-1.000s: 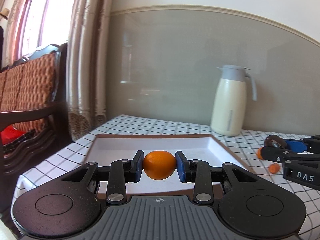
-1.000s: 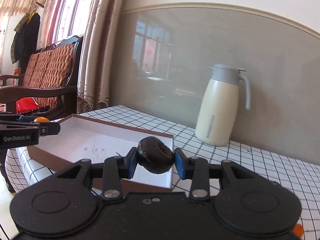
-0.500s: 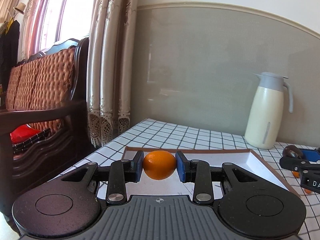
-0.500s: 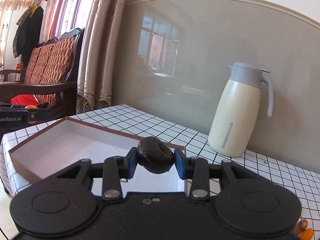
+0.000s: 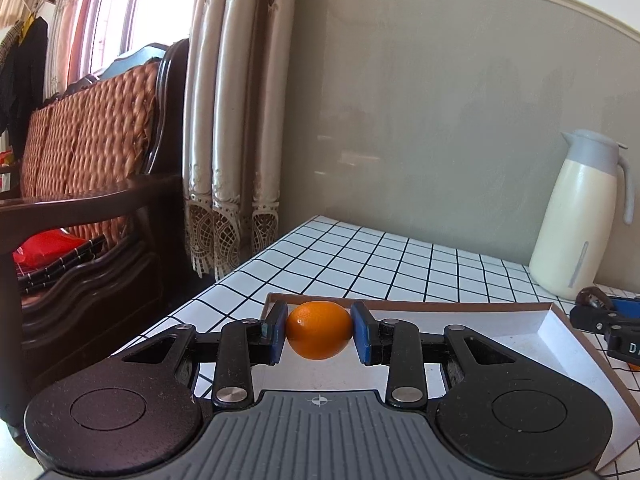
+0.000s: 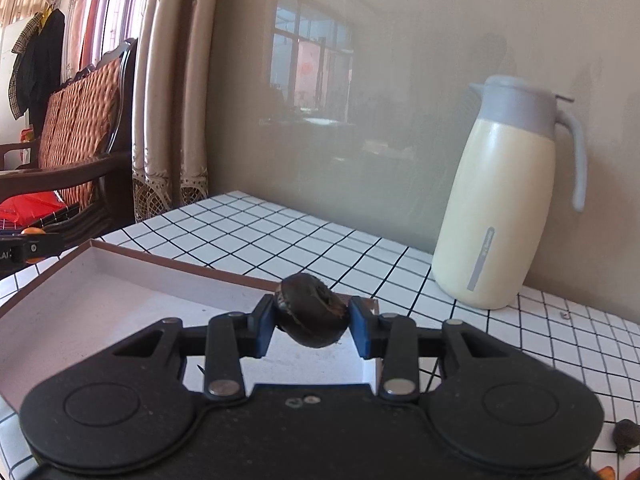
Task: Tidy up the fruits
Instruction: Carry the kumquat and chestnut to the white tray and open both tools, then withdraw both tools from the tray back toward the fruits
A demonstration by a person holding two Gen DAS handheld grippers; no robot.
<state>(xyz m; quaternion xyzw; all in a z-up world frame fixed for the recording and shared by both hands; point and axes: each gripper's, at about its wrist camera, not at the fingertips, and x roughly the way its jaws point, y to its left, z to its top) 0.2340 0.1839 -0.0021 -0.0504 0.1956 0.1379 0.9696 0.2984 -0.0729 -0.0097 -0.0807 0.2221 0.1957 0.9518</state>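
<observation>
A checked bench (image 5: pixel 360 256) carries a shallow white box (image 6: pixel 120 292) and cream jug (image 6: pixel 500 208); above the box, the left gripper (image 5: pixel 319 330) has its jaws pinching an orange (image 5: pixel 319 330), the right gripper (image 6: pixel 311 322) a dark brown fruit (image 6: pixel 311 312)

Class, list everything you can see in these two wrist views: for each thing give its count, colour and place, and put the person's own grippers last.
orange fruit: one, orange, between the left gripper's pads.
dark fruit: one, dark brown, between the right gripper's pads.
loose dark fruit: one, dark brown, on the table at the right edge.
tray: one, white inside with brown rim, on the table under both grippers.
jug: one, cream with grey top, by the wall.
tablecloth: one, white with black grid.
curtain: one, beige, left of the table.
bench: one, dark wood with orange cushions, by the window.
left gripper: black, blue pads, shut on the orange fruit.
right gripper: black, blue pads, shut on the dark fruit.
</observation>
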